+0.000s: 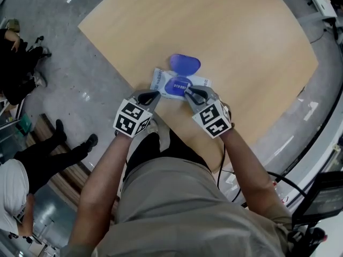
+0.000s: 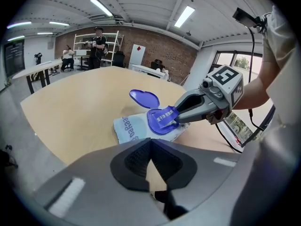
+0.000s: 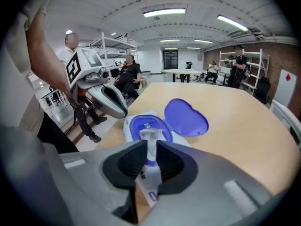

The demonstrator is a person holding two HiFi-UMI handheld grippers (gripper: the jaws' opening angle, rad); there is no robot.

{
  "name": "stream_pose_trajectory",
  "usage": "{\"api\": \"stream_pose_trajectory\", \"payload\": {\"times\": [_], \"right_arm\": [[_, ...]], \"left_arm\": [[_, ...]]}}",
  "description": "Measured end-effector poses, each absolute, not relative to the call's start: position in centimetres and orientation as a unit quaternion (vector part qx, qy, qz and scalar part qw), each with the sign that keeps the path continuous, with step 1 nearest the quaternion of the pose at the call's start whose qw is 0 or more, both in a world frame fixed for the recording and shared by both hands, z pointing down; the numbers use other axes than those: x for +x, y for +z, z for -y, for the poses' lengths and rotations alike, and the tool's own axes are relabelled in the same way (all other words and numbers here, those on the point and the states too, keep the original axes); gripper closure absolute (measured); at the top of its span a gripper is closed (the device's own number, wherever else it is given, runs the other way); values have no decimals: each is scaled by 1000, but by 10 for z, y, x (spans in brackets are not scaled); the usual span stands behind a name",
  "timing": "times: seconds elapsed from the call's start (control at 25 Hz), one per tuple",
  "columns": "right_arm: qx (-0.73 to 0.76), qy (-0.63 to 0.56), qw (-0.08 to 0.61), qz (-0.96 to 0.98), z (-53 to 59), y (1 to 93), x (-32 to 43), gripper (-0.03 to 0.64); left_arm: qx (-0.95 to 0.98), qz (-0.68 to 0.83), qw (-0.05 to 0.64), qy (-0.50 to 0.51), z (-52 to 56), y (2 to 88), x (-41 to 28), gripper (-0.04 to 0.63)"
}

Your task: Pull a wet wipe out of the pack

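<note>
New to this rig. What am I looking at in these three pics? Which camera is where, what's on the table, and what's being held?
There is no robot here. A person holds a two-jaw tool in each hand, and the cubes with square markers are part of those tools. The top-down picture comes from a camera on the person's head. The other two come from a camera riding on each tool, looking along its jaws. On the wooden table lies a wet wipe pack with its blue lid flipped open. The right tool is shut on a thin strip at the pack's opening; I can't tell whether that is a wipe or a seal tab. The left tool is shut on nothing, at the pack's left end.
</note>
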State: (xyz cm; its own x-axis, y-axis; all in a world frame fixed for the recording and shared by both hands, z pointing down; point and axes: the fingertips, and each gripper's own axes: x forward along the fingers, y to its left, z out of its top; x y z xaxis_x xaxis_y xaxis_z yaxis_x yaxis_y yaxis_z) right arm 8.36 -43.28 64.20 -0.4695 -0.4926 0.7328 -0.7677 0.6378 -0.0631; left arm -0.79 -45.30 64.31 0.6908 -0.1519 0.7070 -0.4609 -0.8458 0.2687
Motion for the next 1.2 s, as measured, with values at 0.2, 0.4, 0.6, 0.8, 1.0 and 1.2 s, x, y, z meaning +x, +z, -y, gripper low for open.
{"api": "stream_pose_trajectory", "payload": {"times": [0.2, 0.4, 0.6, 0.8, 1.0, 1.2], "right_arm": [[368, 201, 359, 834, 434, 648, 79, 569], [374, 193, 370, 828, 434, 649, 81, 584], [384, 193, 365, 826, 433, 648, 85, 612], [397, 190, 354, 825, 433, 641, 93, 614], [411, 188, 346, 822, 432, 635, 105, 614], [429, 185, 331, 820, 434, 623, 115, 614]], "left_arm": [[890, 170, 223, 360, 452, 649, -9, 591], [889, 170, 224, 362, 453, 649, -10, 591], [888, 168, 225, 364, 452, 652, -11, 591], [888, 166, 224, 367, 452, 652, -10, 591], [887, 164, 222, 369, 451, 654, -7, 591], [887, 164, 220, 372, 449, 656, -7, 591]]}}
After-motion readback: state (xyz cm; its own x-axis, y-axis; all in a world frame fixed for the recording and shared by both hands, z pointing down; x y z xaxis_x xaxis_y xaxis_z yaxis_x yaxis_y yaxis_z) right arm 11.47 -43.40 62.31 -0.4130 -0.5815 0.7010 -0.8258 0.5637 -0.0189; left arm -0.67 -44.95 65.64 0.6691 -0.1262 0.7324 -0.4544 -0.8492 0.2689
